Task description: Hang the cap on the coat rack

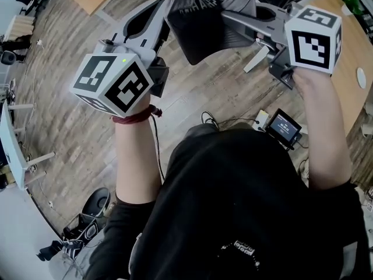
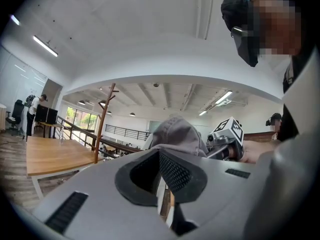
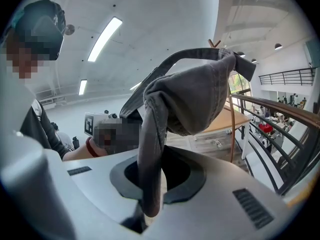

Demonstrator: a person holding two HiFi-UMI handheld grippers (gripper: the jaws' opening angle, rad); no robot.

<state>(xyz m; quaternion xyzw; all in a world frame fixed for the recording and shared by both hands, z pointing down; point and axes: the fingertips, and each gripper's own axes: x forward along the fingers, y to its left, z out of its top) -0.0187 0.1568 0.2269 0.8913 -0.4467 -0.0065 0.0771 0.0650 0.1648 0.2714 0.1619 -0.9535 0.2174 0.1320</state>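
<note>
- While the right hand-held gripper (image 3: 152, 180) pinched the soft grey cap (image 3: 200, 94), the left hand-held gripper (image 2: 159, 155) clamped its curved brim (image 3: 167, 66).
- Branched wooden coat rack (image 2: 102, 124) stood beyond.

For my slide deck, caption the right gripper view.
Right gripper shut on a grey cap by its hanging fabric, wooden coat rack beyond.

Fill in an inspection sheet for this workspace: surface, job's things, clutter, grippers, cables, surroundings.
Surface: wood plank floor.
Job's things: grey cap held up between both grippers, not on the wooden coat rack, which stands apart beside a table.
Clutter: small screen device on the floor.
Grippers: left gripper shut on the cap's edge; right gripper shut on its hanging band.
Cables: black cable near the device.
Surroundings: wooden table, railing, ceiling lights.
</note>
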